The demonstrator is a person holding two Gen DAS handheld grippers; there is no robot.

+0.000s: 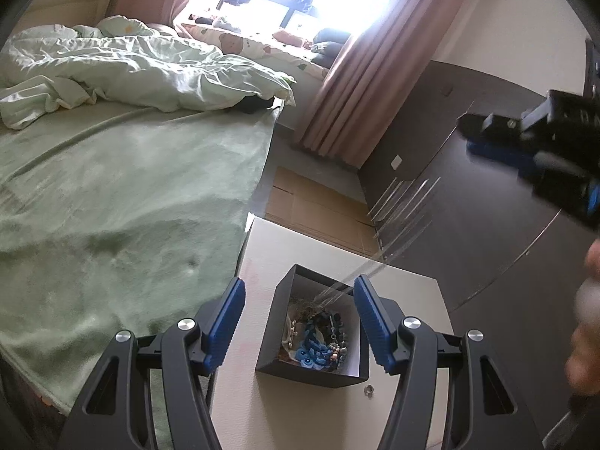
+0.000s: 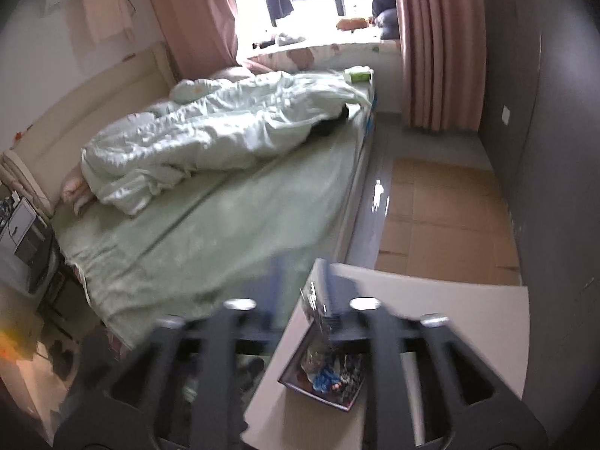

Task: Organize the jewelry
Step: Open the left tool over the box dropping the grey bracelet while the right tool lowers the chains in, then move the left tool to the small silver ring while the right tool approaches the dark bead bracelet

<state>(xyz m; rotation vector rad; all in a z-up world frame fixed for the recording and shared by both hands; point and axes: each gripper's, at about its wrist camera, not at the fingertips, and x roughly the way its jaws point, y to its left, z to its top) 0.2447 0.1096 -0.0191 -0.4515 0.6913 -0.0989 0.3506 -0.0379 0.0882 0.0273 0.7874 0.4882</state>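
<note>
A black open box (image 1: pixel 275 341) holds a tangle of jewelry (image 1: pixel 318 341), with blue and dark beads. It stands on a small white table (image 1: pixel 292 412). A small ring (image 1: pixel 369 389) lies on the table just in front of the box. My left gripper (image 1: pixel 298 322) is open and empty, its blue pads either side of the box, above it. The right gripper (image 1: pixel 555 150) shows blurred at the far right, higher up. In the right wrist view the box (image 2: pixel 326 375) sits below the right gripper (image 2: pixel 300 300), whose fingers are smeared by motion blur.
A bed with a green sheet (image 1: pixel 123 195) and a rumpled duvet (image 1: pixel 142 71) is left of the table. Flattened cardboard (image 1: pixel 318 210) lies on the floor beyond. A dark cabinet wall (image 1: pixel 468 172) is on the right, pink curtains (image 1: pixel 360 86) behind. A clear plastic piece (image 1: pixel 405 202) hangs over the box.
</note>
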